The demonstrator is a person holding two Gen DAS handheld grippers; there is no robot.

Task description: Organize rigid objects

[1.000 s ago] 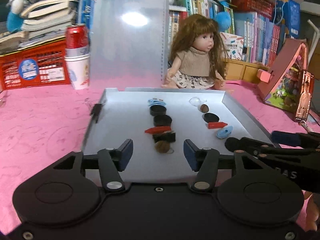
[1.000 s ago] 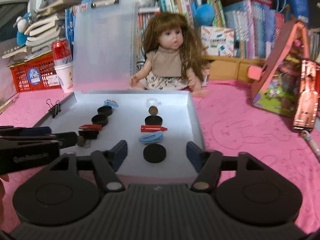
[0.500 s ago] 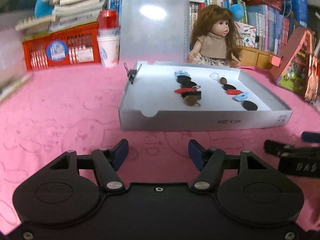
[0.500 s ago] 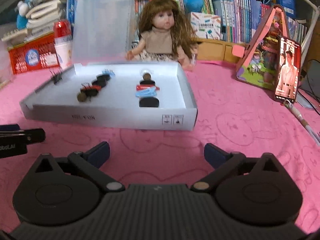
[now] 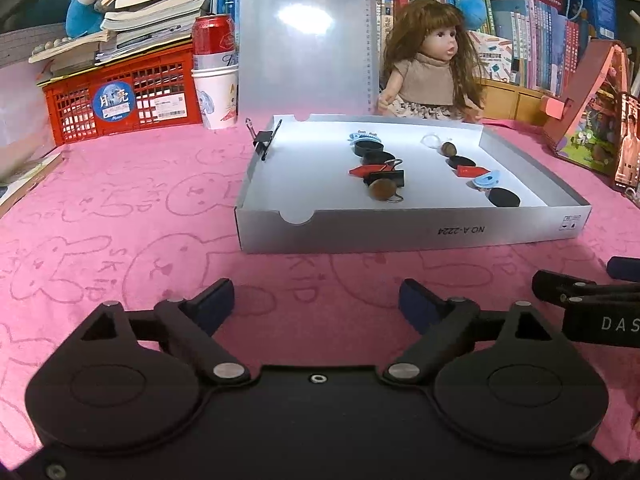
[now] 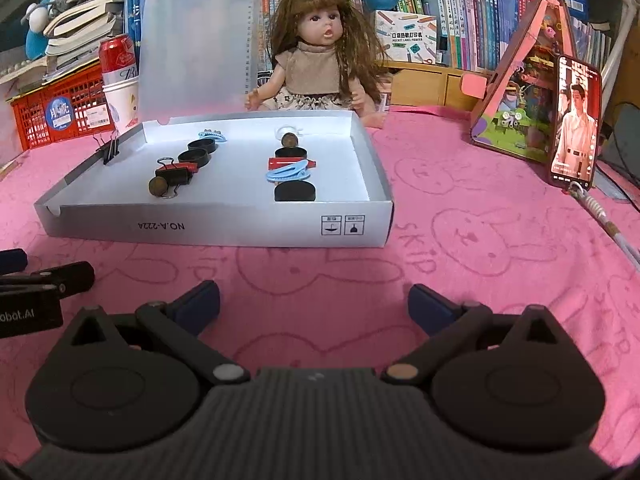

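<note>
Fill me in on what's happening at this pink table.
A person holds two grippers in front of a shallow white box. Small things lie inside in two rows: black discs, red pieces, blue clips, brown balls. The left gripper and right gripper both hover empty over the pink cloth, jaws just opened wide, nothing between them.

Small items sit in two rows inside the tray [image 5: 408, 232], doll [image 5: 428, 68] behind.

The left black plastic hand-held gripper [image 5: 316, 304] had two round housings, silver pivot screws and dark blue finger pads [image 5: 216, 298]. The right black hand-held gripper [image 6: 314, 306] looked the same, with a ribbed body and white lettering on its side.
</note>
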